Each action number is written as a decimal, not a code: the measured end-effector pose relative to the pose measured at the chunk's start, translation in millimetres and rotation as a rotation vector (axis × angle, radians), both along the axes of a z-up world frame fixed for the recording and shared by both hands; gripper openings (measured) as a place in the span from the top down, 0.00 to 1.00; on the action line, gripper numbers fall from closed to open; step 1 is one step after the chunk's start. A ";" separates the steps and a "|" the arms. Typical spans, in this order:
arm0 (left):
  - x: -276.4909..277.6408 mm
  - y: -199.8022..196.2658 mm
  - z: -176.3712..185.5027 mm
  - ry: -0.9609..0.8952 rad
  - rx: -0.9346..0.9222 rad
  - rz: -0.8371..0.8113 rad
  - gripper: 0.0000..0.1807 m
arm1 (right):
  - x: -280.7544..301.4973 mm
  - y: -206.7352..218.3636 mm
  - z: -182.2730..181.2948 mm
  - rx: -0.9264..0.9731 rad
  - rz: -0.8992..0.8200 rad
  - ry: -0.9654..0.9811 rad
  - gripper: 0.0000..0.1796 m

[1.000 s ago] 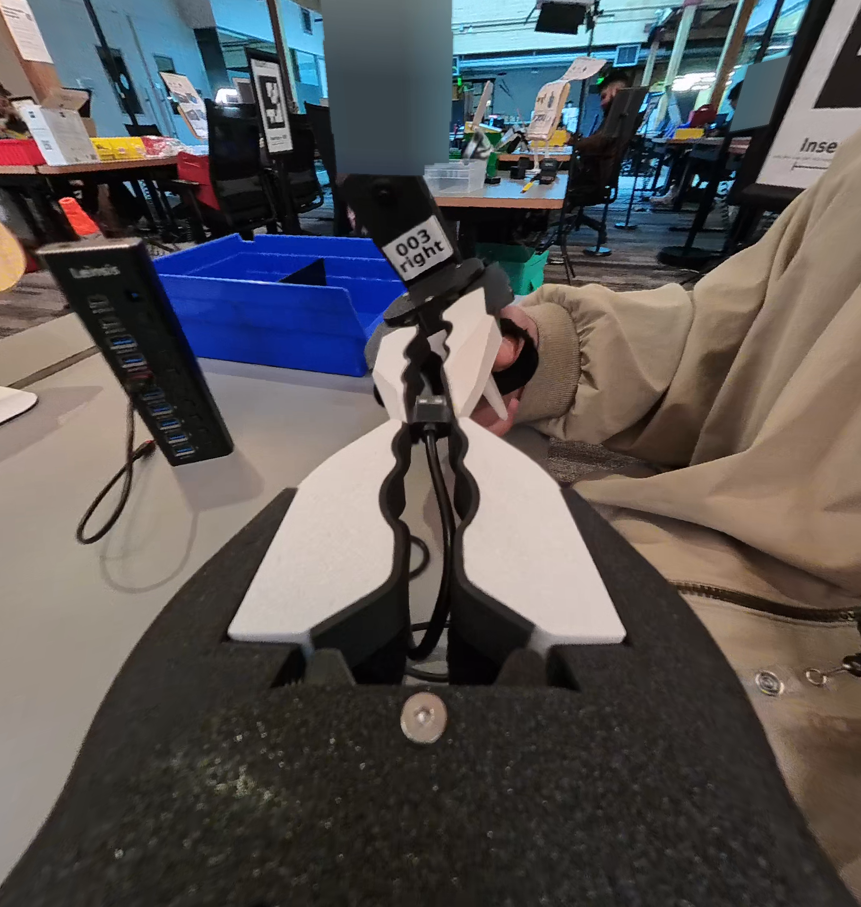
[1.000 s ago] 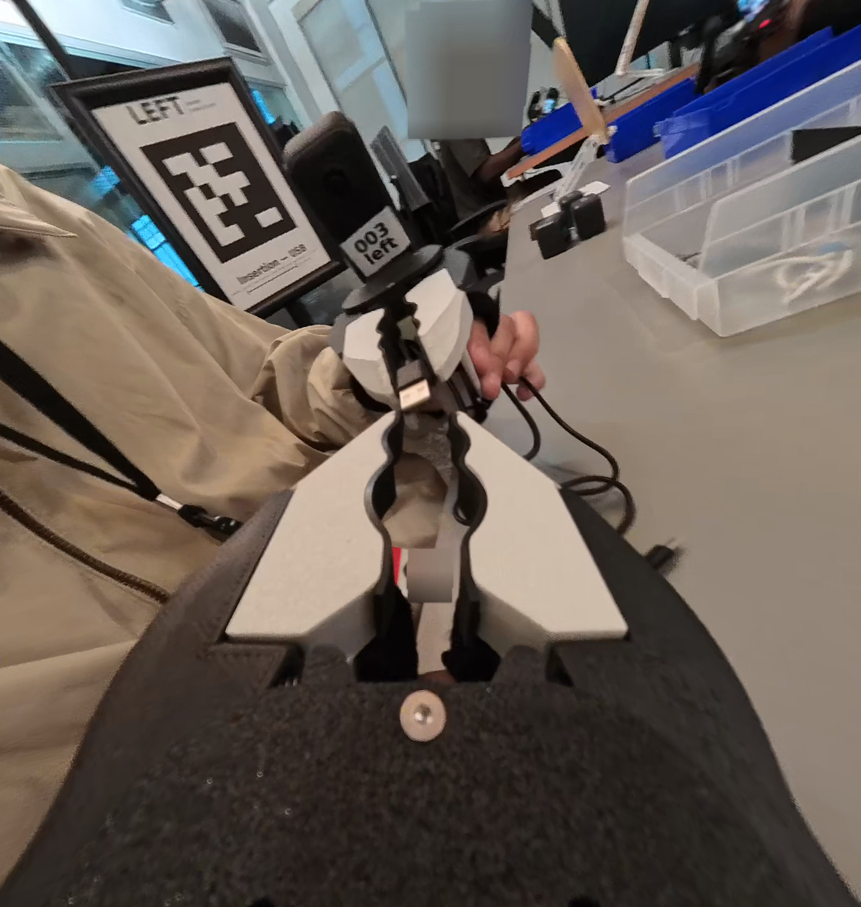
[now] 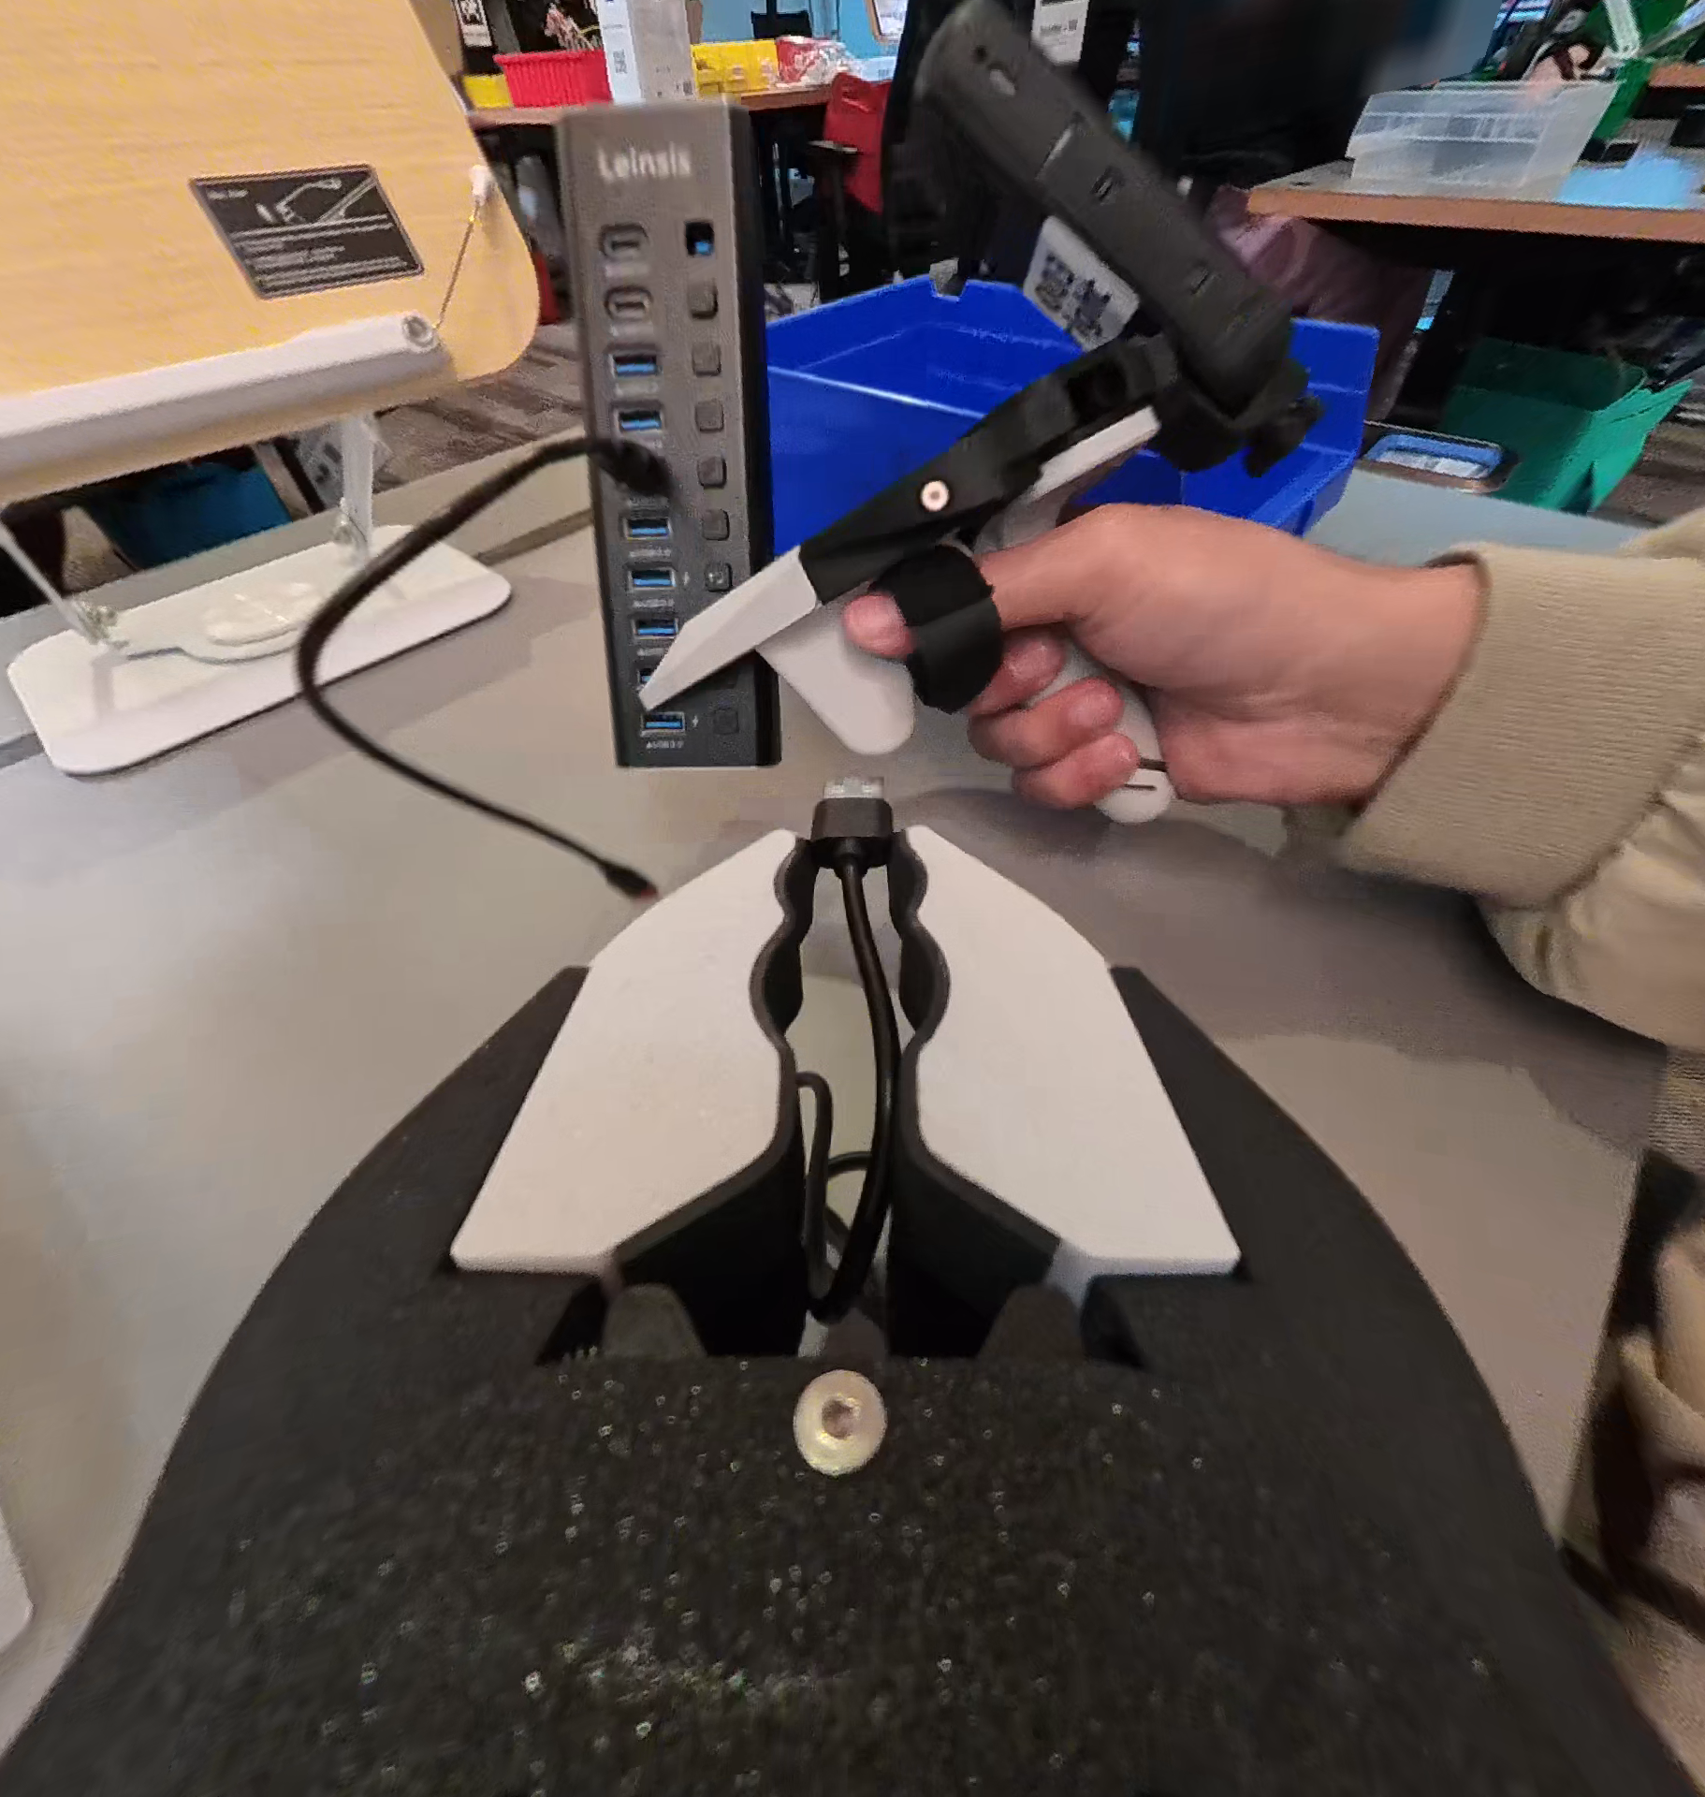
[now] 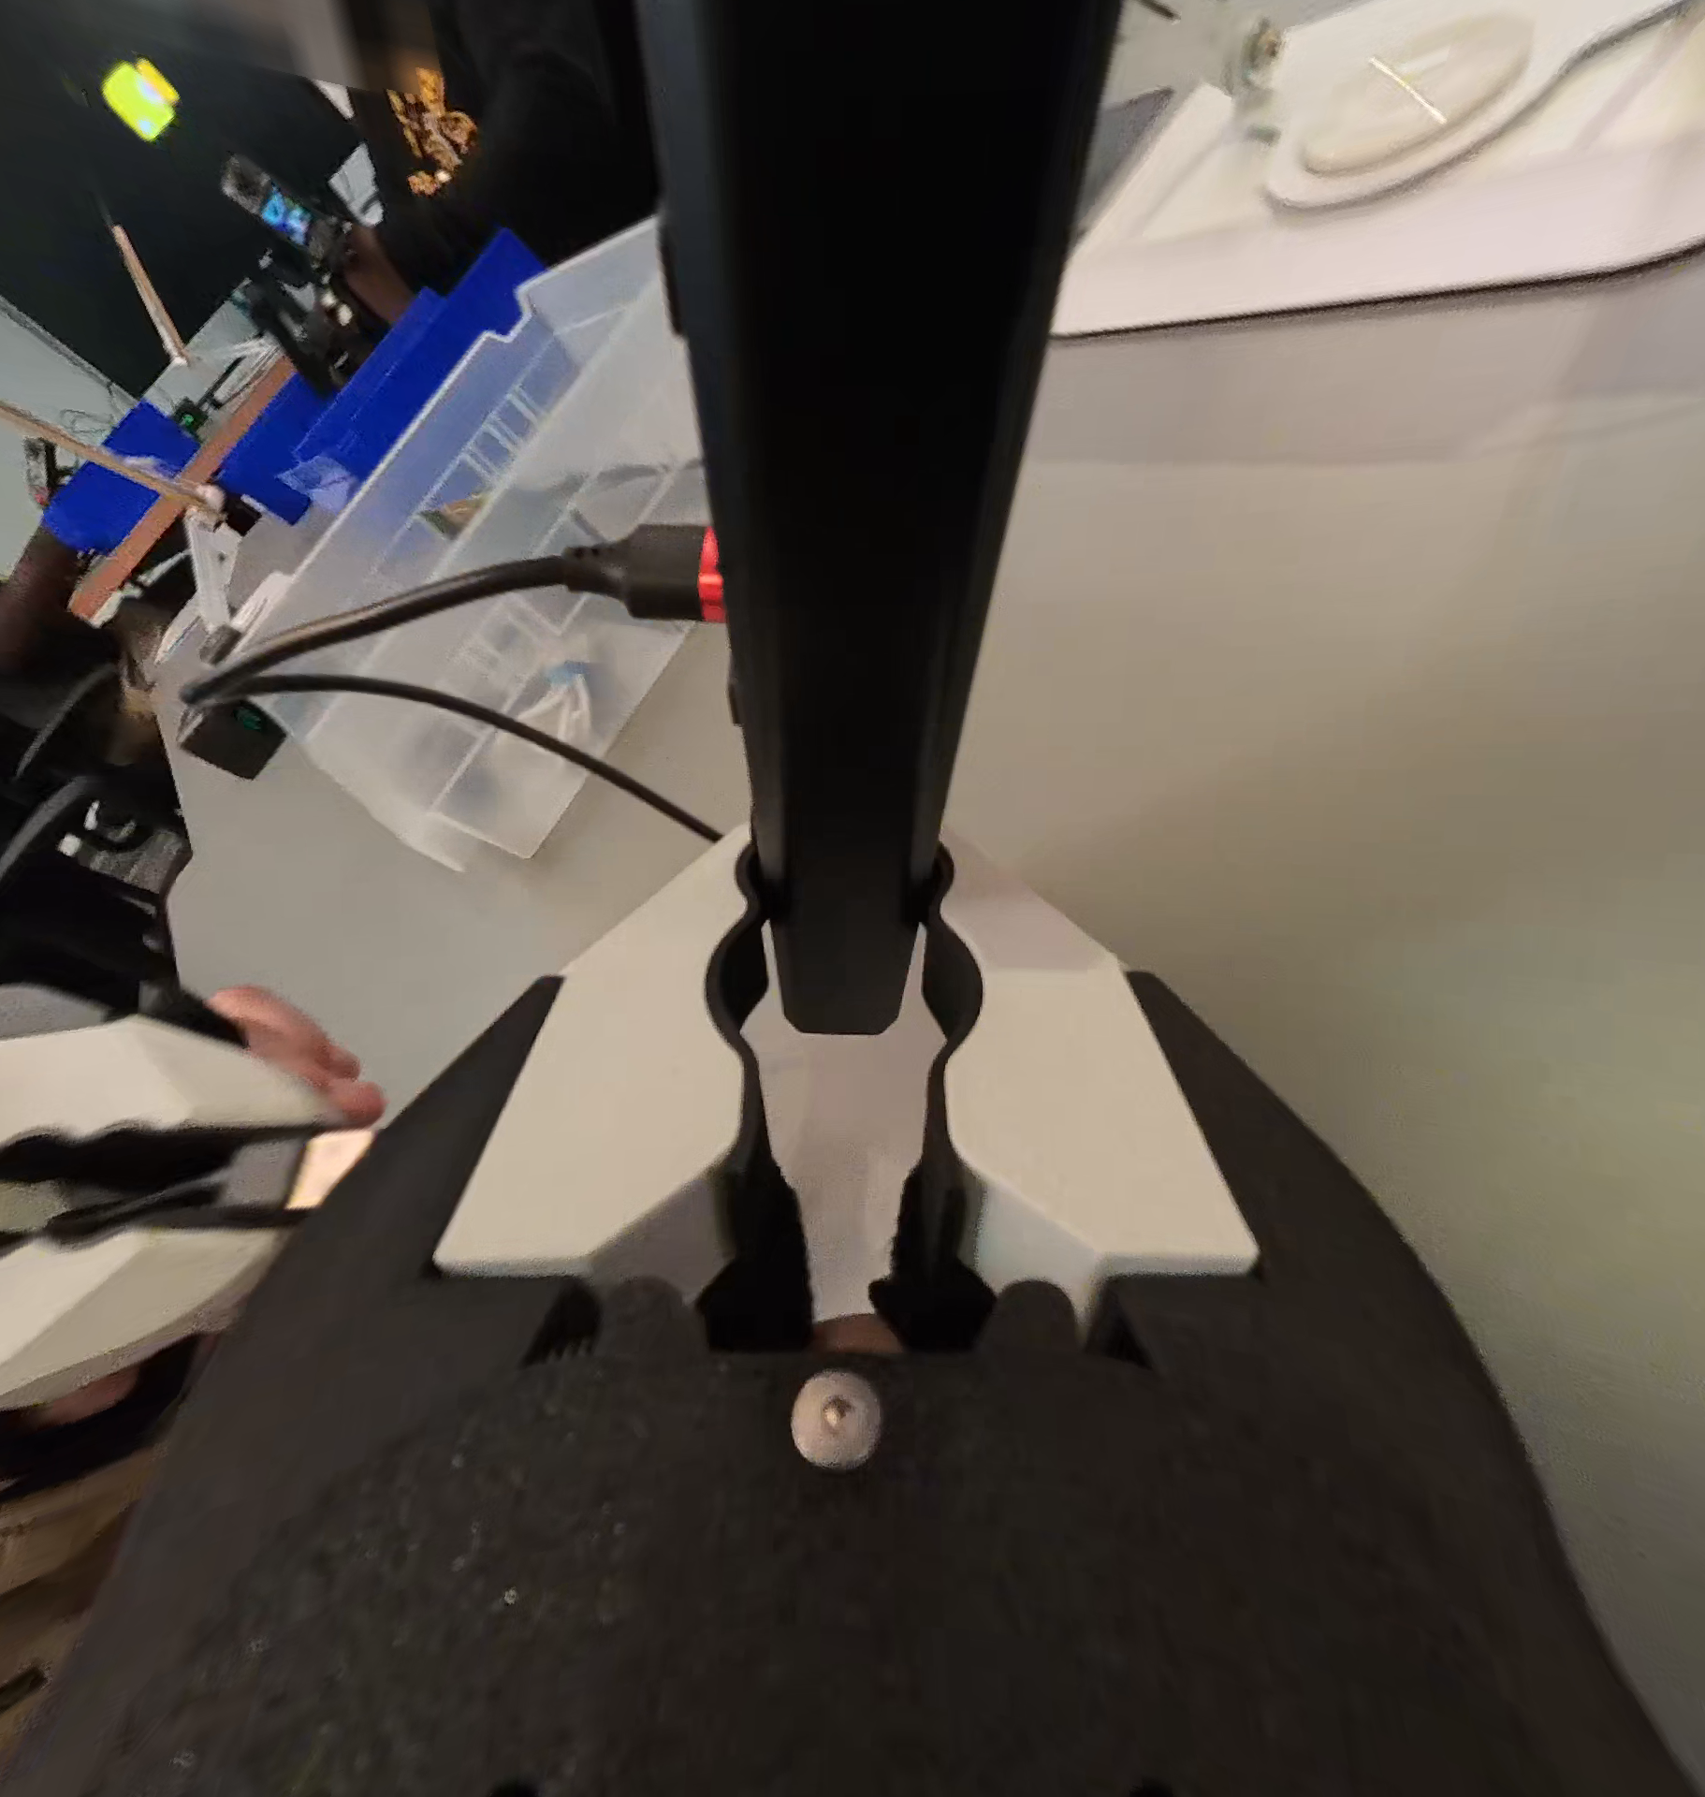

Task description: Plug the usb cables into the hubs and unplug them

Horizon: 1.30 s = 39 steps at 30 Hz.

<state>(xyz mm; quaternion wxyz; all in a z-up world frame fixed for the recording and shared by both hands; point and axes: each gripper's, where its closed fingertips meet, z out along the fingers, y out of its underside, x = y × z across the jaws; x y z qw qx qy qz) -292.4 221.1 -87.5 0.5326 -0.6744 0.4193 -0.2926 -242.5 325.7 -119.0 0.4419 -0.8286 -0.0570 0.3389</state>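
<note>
One black USB hub point(image 3: 669, 438) stands upright. Two black cables show: one point(image 3: 421, 622) is plugged into the hub's face, the other ends in a plug point(image 3: 851, 815) pinched by the left hand-held gripper point(image 3: 851, 846). Two hand-held grippers appear, the right hand-held gripper point(image 4: 844, 895) clamped on the hub's lower end. One hand point(image 3: 1208, 661) is visible in the left wrist view. One blue bin point(image 3: 926, 389), one clear plastic box point(image 4: 460, 622) and one white stand point(image 3: 246, 622) sit on the one grey counter point(image 3: 246, 972).
</note>
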 end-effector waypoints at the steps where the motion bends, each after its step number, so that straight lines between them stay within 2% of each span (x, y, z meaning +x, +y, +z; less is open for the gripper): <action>1: 5.2 6.1 2.6 0.005 0.019 0.021 0.92 | -3.6 -3.9 6.2 0.012 0.019 -0.004 0.85; 3: 10.3 19.3 11.9 -0.010 0.035 0.071 0.92 | -10.8 -11.9 15.3 0.016 0.053 0.011 0.85; 6: 14.7 30.3 17.6 -0.033 0.017 0.083 0.92 | -9.3 -21.7 3.7 0.033 0.104 -0.185 0.85; 8: 15.7 35.7 13.7 -0.036 -0.008 0.087 0.92 | -14.5 -30.8 -3.7 0.021 0.153 -0.246 0.86; 12: 10.4 44.0 -0.5 0.002 -0.047 0.132 0.92 | -34.4 -45.4 -6.0 -0.010 0.245 -0.216 0.85; 19: 2.1 47.0 -1.4 0.062 -0.042 0.113 0.92 | -39.1 -49.9 -11.2 -0.016 0.271 -0.231 0.85; 22: 2.0 46.4 -4.4 0.065 -0.082 0.101 0.92 | -40.7 -50.5 -10.1 -0.034 0.274 -0.173 0.85; 30: 1.7 44.7 -11.3 0.023 -0.218 0.105 0.92 | -40.5 -46.4 -10.6 0.013 0.248 -0.203 0.85; 39: 0.1 46.5 -14.9 0.008 -0.257 0.106 0.92 | -40.9 -46.4 -17.8 0.080 0.242 -0.340 0.85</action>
